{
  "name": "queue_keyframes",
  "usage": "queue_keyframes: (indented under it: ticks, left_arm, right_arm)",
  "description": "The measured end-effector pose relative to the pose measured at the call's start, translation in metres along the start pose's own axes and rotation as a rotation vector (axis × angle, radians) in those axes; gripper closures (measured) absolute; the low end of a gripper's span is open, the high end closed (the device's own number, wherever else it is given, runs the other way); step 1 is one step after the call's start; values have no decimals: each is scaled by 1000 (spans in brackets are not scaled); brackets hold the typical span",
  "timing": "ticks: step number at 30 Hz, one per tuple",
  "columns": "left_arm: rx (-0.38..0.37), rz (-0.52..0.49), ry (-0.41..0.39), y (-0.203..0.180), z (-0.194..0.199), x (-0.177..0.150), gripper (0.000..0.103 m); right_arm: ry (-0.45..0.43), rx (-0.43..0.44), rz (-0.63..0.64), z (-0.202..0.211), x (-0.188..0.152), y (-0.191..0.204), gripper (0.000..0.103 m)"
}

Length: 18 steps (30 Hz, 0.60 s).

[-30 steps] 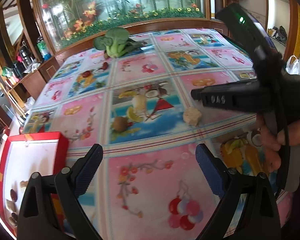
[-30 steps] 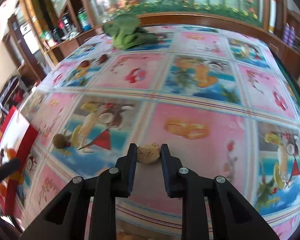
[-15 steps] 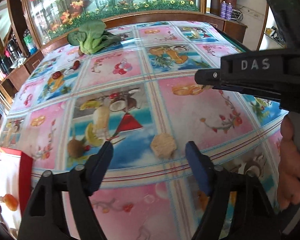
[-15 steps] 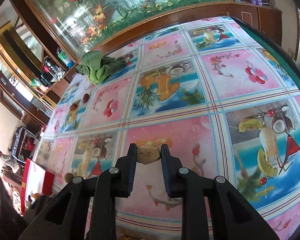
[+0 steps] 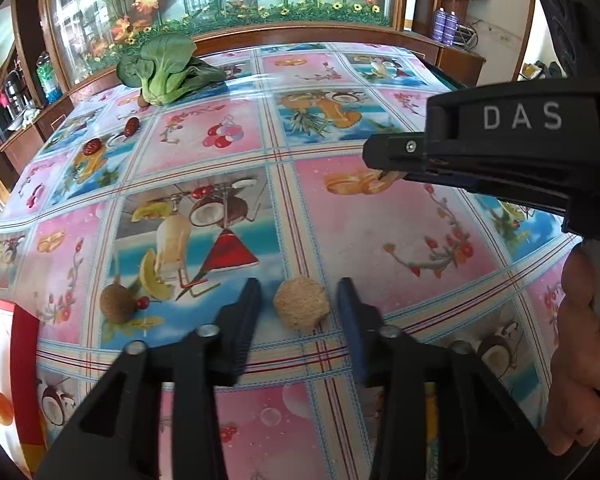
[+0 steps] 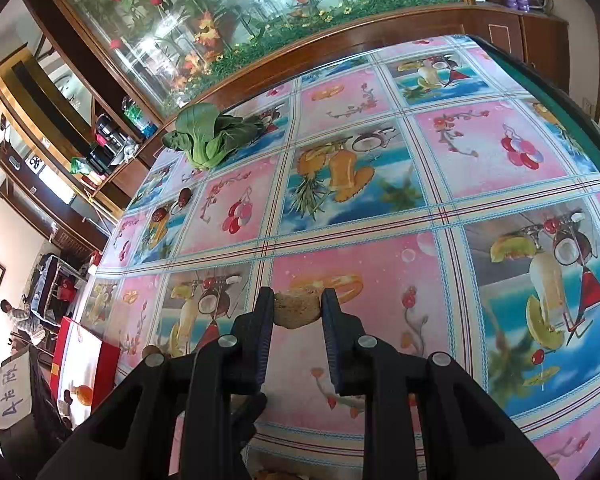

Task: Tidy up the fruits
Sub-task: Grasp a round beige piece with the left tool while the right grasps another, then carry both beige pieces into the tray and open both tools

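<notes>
Both views are bright with daylight. It comes from the far end of the room, through the glass panel behind the table, where the panes burn out to white at the top. A pale sheen of glare lies across the glossy tablecloth near the far edge. Shadows are soft and short. The fisheye lens bows the table into a dome and bends straight lines towards the rim, where black corners close each picture. The middle is sharp; the left tongs and right tongs up close look slightly soft.
</notes>
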<state>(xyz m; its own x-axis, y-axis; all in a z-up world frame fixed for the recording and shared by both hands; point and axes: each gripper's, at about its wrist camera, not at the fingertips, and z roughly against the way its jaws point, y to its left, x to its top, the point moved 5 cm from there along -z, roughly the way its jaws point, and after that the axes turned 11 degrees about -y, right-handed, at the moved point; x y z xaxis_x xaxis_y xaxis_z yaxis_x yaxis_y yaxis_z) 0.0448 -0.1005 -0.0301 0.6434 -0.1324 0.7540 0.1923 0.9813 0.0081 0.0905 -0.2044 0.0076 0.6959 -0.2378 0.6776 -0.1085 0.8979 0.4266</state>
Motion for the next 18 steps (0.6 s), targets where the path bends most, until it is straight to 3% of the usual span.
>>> queue_keyframes:
  ticks: [5, 11, 18]
  left_arm:
    - [6, 29, -12, 6, 4, 0, 74]
    - [88, -2, -109, 19, 37, 10, 74]
    - [146, 24, -158, 54, 72, 16, 74]
  right_arm:
    - [1, -6, 3, -1, -1, 0, 80]
    - [-24, -9, 25, 0, -1, 3, 80]
    - [-70, -28, 44, 4, -4, 5, 80]
